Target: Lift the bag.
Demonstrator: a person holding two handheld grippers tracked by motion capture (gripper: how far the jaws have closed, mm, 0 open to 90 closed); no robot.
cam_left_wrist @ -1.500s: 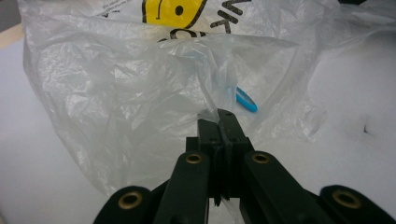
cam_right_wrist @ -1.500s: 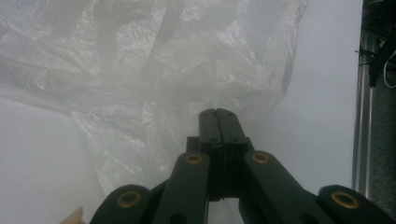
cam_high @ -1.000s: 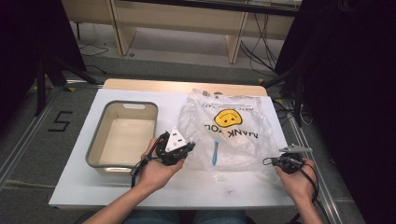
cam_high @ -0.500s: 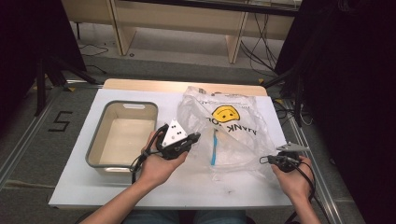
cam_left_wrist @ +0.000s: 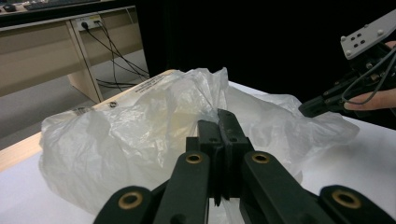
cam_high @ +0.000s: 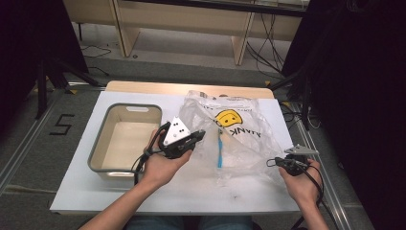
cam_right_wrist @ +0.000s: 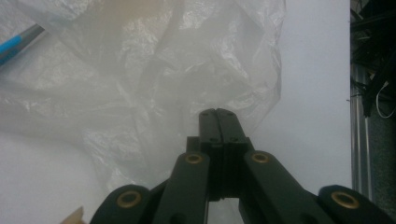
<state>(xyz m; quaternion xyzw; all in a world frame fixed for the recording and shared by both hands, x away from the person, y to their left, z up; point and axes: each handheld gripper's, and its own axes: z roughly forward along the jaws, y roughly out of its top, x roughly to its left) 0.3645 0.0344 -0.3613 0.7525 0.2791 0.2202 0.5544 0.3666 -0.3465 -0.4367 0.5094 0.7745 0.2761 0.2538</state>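
A crumpled clear plastic bag [cam_high: 239,132] with a yellow smiley print lies across the middle and right of the white table [cam_high: 72,191]. Inside it is a blue, pen-like object [cam_high: 220,152], also visible as the blue object [cam_right_wrist: 11,44]. My left gripper [cam_high: 200,134] is raised at the bag's left edge, its jaws shut on a fold of the bag [cam_left_wrist: 154,126]. My right gripper [cam_high: 271,162] sits low at the bag's near right corner, jaws pressed together on the film of the bag [cam_right_wrist: 154,79]. The right gripper [cam_left_wrist: 310,108] touches the bag's far edge in the left gripper view.
A grey rectangular bin [cam_high: 98,158] stands empty on the table's left part, right beside my left hand. Bare white table surface runs along the front edge. Beyond the table are wooden shelf legs [cam_high: 242,45], floor cables and dark curtains.
My left gripper has risen a little and moved slightly right, and the bag's left side has shifted with it. The right gripper has stayed at the bag's corner.
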